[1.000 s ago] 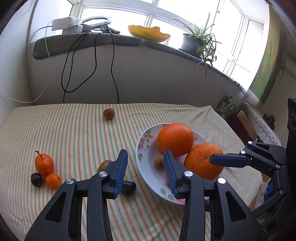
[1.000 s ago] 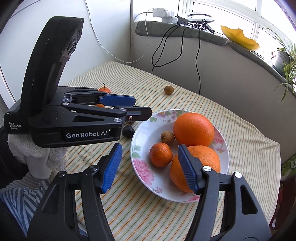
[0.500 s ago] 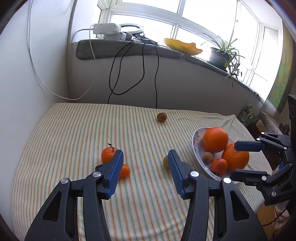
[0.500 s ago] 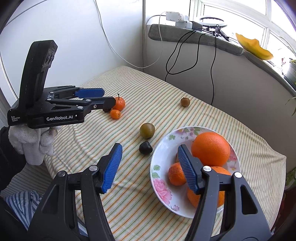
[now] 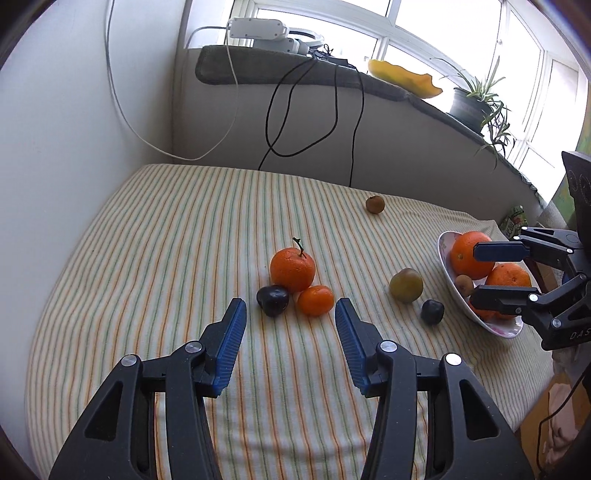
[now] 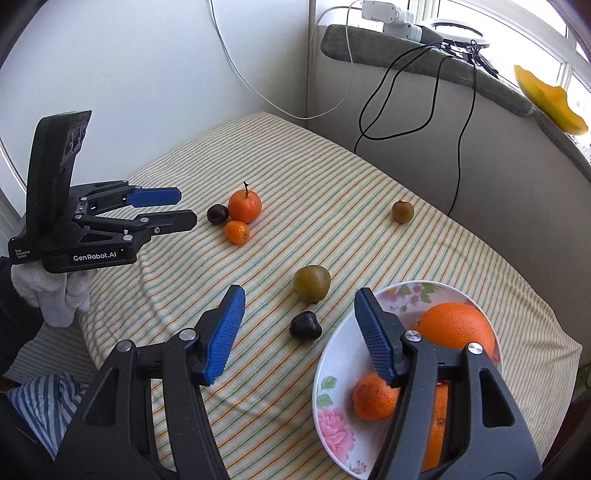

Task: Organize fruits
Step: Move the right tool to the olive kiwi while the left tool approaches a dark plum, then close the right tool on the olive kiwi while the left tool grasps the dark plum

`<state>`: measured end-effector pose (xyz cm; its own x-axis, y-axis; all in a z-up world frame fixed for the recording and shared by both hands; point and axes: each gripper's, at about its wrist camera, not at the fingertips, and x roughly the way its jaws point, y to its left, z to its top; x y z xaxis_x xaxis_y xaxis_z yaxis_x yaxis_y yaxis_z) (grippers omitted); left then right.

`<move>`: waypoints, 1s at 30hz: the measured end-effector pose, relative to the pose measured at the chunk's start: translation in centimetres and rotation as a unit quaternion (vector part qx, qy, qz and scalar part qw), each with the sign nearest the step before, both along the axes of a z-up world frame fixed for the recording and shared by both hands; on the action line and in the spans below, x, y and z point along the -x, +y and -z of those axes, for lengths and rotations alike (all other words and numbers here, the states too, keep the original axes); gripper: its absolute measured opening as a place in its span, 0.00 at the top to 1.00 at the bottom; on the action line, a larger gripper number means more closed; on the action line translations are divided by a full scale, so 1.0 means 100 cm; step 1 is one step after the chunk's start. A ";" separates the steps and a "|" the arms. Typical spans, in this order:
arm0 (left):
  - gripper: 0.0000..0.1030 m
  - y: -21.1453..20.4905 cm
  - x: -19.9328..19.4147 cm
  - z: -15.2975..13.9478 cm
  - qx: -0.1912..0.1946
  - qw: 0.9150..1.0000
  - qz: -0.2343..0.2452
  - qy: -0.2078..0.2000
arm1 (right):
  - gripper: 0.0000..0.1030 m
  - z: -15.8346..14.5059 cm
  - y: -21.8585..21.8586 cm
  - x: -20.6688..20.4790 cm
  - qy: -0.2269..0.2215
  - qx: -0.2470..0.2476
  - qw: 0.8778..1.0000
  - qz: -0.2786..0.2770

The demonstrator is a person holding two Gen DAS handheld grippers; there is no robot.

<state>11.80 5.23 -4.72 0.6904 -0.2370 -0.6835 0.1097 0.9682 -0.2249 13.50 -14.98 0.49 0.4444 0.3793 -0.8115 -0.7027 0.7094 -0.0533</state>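
Note:
A floral plate (image 6: 334, 435) (image 5: 448, 273) at the table's right holds two big oranges (image 6: 458, 325) and a mandarin (image 6: 373, 397). On the striped cloth lie a stemmed orange (image 5: 291, 269) (image 6: 244, 206), a small mandarin (image 5: 315, 300) (image 6: 237, 232), a dark plum (image 5: 272, 300) (image 6: 217, 214), a green-brown fruit (image 5: 406, 285) (image 6: 311, 282), a second dark plum (image 5: 432, 311) (image 6: 304, 325) and a brown fruit (image 5: 375, 204) (image 6: 402, 211). My left gripper (image 5: 290, 339) (image 6: 177, 208) is open, just short of the orange cluster. My right gripper (image 6: 299, 332) (image 5: 491, 271) is open above the plate's left rim.
The table stands in a corner with white walls behind and to the left. Black and white cables (image 5: 310, 122) hang down the back wall from a padded sill with a power strip (image 5: 258, 29), a yellow dish (image 5: 402, 77) and a potted plant (image 5: 472, 103).
My left gripper has swung left from the plate to face the orange cluster. My right gripper has pulled back and up from the plate. Both stay open and empty.

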 end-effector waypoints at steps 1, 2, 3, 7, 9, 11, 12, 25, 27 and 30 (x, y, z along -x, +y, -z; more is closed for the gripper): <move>0.53 0.003 -0.002 0.002 0.006 1.000 -0.002 0.004 | 0.43 0.002 0.002 -0.002 0.003 0.004 1.000 -0.001; 0.53 0.005 -0.005 0.005 0.015 1.000 -0.006 0.008 | 0.44 0.003 0.004 -0.005 0.007 0.006 1.000 -0.003; 0.54 0.008 -0.007 0.007 0.026 1.000 -0.008 0.011 | 0.45 0.005 0.006 -0.008 0.011 0.008 1.000 -0.004; 0.60 0.015 -0.016 0.013 0.044 0.999 -0.011 0.021 | 0.49 0.014 0.013 -0.016 0.015 0.026 1.000 -0.007; 0.63 0.017 -0.020 0.016 0.048 0.998 -0.011 0.026 | 0.50 0.018 0.017 -0.020 0.019 0.035 0.999 -0.011; 0.64 0.019 -0.023 0.018 0.050 0.998 -0.011 0.029 | 0.51 0.022 0.022 -0.024 0.021 0.045 0.999 -0.013; 0.65 0.021 -0.024 0.019 0.053 0.998 -0.011 0.030 | 0.52 0.024 0.023 -0.027 0.022 0.048 0.998 -0.014; 0.69 0.019 -0.036 0.029 0.049 0.997 0.010 0.052 | 0.54 0.044 0.034 -0.047 0.048 0.070 0.996 -0.011; 0.71 0.020 -0.036 0.029 0.048 0.997 0.008 0.054 | 0.55 0.048 0.035 -0.049 0.050 0.073 0.996 -0.012; 0.77 0.020 -0.037 0.030 0.048 0.997 0.009 0.057 | 0.61 0.053 0.036 -0.053 0.055 0.077 0.995 -0.012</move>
<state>15.47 7.23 -7.75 0.6051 -0.3170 -0.7303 0.0950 0.9395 -0.3290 18.83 -11.38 -4.84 0.3414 0.2572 -0.9041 -0.7276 0.6812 -0.0809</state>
